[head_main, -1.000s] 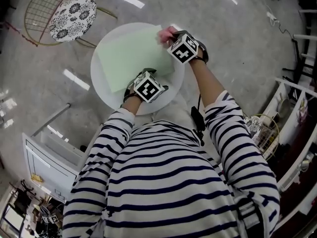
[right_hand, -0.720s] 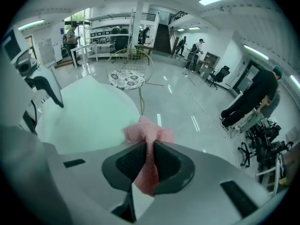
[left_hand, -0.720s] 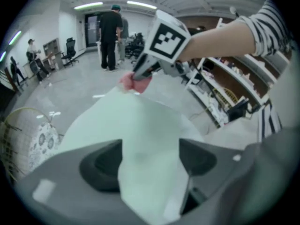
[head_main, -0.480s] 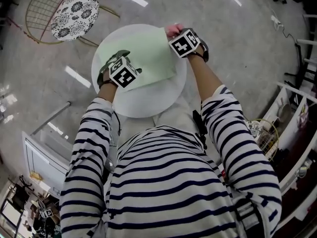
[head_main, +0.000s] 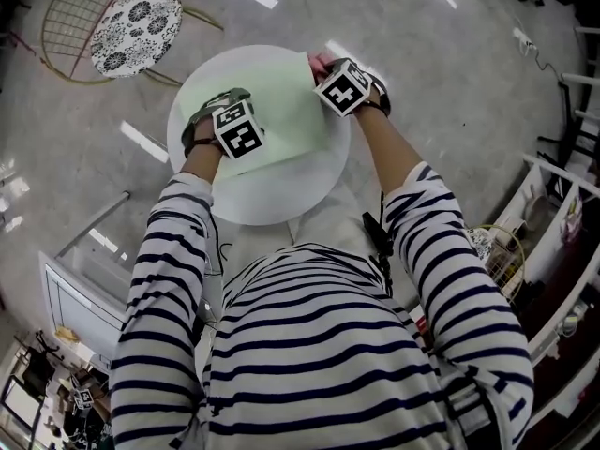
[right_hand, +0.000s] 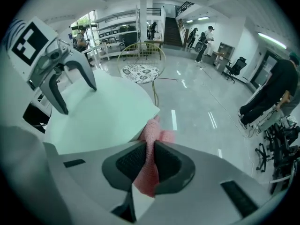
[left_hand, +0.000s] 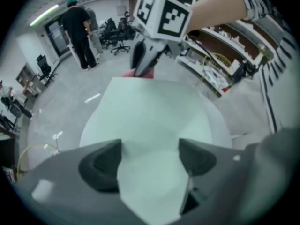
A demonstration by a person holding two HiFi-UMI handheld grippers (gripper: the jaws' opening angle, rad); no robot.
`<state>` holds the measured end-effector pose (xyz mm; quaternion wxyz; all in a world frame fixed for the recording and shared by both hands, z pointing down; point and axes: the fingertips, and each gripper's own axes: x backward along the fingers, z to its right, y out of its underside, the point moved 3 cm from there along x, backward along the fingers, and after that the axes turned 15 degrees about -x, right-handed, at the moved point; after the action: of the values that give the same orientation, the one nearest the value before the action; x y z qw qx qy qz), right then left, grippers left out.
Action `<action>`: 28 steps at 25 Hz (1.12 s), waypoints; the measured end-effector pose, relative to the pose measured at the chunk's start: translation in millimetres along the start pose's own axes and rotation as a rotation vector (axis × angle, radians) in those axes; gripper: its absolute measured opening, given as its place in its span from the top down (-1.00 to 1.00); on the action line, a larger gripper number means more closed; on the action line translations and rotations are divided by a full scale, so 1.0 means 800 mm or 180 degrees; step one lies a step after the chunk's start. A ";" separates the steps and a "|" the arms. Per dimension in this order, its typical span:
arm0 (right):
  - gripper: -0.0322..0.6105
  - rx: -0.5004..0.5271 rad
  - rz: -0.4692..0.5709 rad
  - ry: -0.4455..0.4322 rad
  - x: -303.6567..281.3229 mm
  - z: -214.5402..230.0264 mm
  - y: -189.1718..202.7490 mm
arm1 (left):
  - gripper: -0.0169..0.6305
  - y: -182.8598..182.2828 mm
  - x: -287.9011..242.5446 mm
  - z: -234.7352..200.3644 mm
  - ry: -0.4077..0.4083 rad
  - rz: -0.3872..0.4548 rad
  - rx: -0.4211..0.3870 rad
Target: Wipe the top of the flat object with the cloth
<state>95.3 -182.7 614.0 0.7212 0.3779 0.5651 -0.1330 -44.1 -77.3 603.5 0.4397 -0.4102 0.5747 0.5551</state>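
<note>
Floor: polished grey (head_main: 450, 82), streaked with ceiling-light reflections. Open hall; desks and office chairs show far back in both gripper views.

Far left, head view: wire-frame chair with a black-and-white floral cushion (head_main: 136, 28), standing clear of the table.

Centre: round white table (head_main: 272, 200). The flat object, a pale green sheet (head_main: 281, 101), lies flat on it and covers most of the far half of the top.

Left gripper (left_hand: 149, 154): over the sheet's left edge, pointing steeply down. Jaws wide apart, nothing clamped. Only the green surface shows through the gap. Cannot tell whether the tips touch the sheet.

Right gripper (right_hand: 151, 161): at the sheet's far right corner, also pointing steeply down. Jaws closed on the pink cloth (right_hand: 157, 134), with a fold pinched between the ribbed pads. A bunch of the cloth pokes out past the tips, right at the corner of the sheet and at the table rim. The sheet's top surface between the two grippers lies uncovered.

Right edge, head view: white shelving and a wire basket (head_main: 502, 247), well apart from the table.
</note>
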 end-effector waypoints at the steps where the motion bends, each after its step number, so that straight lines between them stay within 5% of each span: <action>1: 0.77 0.0028 -0.0021 -0.0053 0.000 -0.004 0.005 | -0.23 0.001 -0.001 0.000 0.0004 0.0010 0.0030; 20: 0.77 0.0171 -0.0354 -0.0453 0.057 -0.077 0.139 | -0.23 0.003 -0.007 -0.001 -0.0015 0.0030 0.0177; 28: 0.77 -0.0147 -0.0524 -0.0414 0.078 -0.101 0.189 | -0.23 0.003 -0.009 0.000 -0.0047 -0.0012 0.0285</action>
<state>151.1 -9.1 610.1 0.7515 0.3041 0.5492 -0.2031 -44.3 -77.6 611.0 0.4629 -0.3871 0.5950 0.5309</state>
